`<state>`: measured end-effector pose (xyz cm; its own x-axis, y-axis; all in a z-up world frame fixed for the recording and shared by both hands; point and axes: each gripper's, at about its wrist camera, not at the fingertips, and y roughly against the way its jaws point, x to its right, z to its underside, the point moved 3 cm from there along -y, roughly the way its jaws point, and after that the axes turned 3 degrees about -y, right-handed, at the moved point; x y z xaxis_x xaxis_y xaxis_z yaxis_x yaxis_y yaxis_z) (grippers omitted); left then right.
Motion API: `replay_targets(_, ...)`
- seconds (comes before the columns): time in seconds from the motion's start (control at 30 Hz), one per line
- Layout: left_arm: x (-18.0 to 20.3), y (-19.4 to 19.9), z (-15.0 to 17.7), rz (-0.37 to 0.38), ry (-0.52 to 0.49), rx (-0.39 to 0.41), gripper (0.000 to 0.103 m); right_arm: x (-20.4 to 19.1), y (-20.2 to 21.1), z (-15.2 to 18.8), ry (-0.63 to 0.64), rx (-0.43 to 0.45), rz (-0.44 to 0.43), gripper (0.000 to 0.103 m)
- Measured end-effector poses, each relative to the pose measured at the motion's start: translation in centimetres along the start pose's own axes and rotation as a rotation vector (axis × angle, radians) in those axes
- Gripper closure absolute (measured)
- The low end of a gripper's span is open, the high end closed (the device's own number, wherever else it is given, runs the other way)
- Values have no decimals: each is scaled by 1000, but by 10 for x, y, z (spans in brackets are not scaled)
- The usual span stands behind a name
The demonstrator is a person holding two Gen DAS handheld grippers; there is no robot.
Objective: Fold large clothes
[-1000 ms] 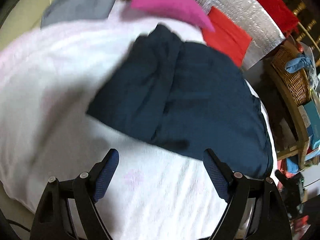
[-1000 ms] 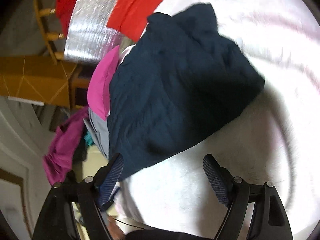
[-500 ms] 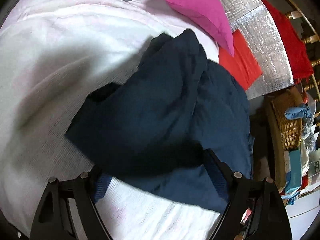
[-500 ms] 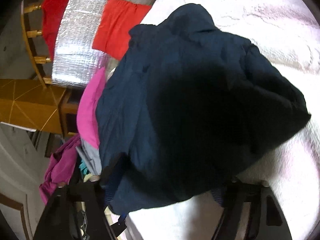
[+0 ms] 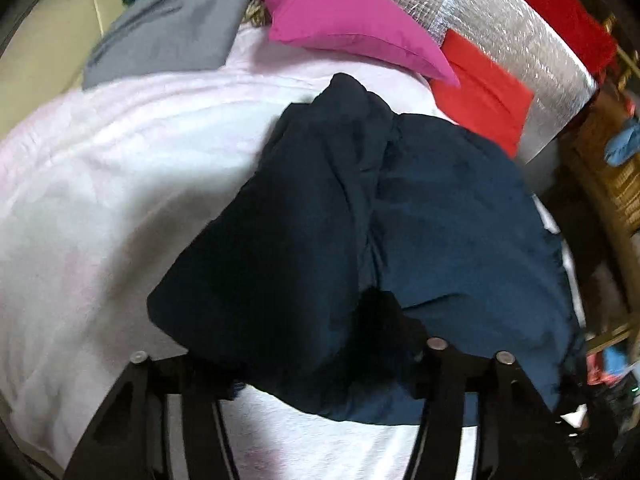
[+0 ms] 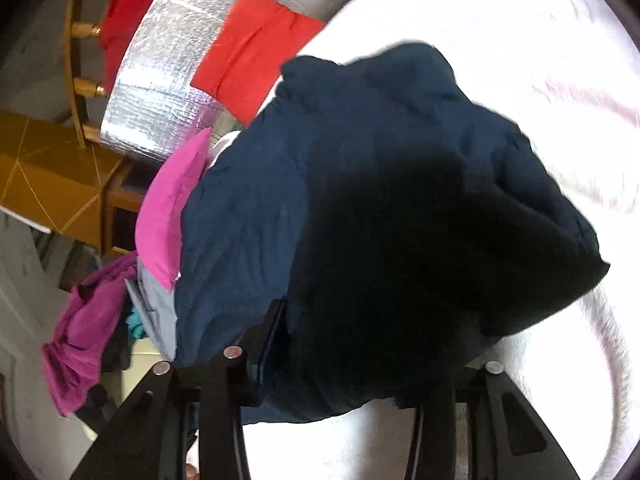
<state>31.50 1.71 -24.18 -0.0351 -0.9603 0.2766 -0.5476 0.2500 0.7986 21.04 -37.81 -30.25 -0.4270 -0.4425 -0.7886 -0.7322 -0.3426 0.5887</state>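
White bedding (image 5: 100, 200) lies under a dark blue garment (image 5: 440, 208). Both the left gripper (image 5: 320, 364) and the right gripper (image 6: 352, 364) are closing on its bunched cloth.

No readable text, labels, brands, numbers or signs in either view.

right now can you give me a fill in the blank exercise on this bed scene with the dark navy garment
1. The dark navy garment lies bunched on a ____ bedspread.
2. The cushion behind the garment is ____ in colour.
3. Next to that cushion lies a flat folded cloth that is ____.
4. The folded red cloth rests against a shiny ____ sheet.

Missing words: white; pink; grey; silver
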Motion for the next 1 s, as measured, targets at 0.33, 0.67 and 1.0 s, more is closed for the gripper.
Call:
replay_targets(0.33, 18, 9, 10, -151, -169, 52, 30, 25, 10, -6, -102, -8, -35, 35)
replay_targets(0.67, 20, 13, 13, -184, -203, 63, 30, -4, 30, -16, 71, 100, -16, 56)
replay_targets(1.0, 23, 8, 14, -196, -227, 59, 29, 20, 16, -11, 114, 71, 95, 54)
